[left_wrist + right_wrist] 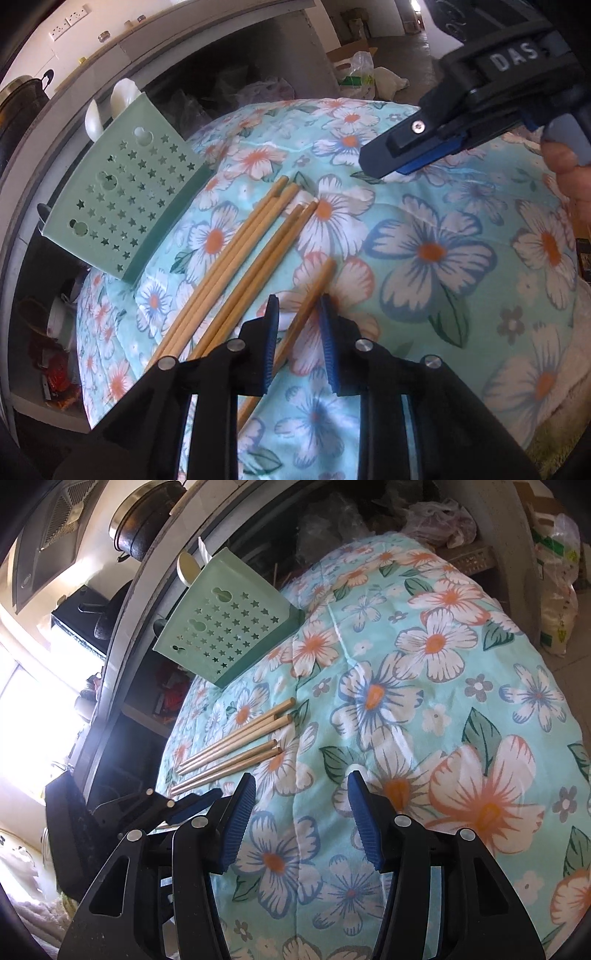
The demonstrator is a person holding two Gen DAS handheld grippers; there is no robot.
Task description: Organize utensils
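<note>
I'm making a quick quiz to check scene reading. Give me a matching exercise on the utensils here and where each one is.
Things:
1. green holder
2. single chopstick
3. four chopsticks
4. white spoons

Places:
A. between the left gripper's fingers
B. side by side on the floral cloth
C. poking out past the holder's far end
D. at the cloth's edge, star holes facing the camera

Pairs: 1-D, 2-A, 3-B, 4-C

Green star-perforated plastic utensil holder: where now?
Green star-perforated plastic utensil holder sits upper left in the left wrist view, at the floral cloth's far edge, beyond the wooden chopsticks.
</note>
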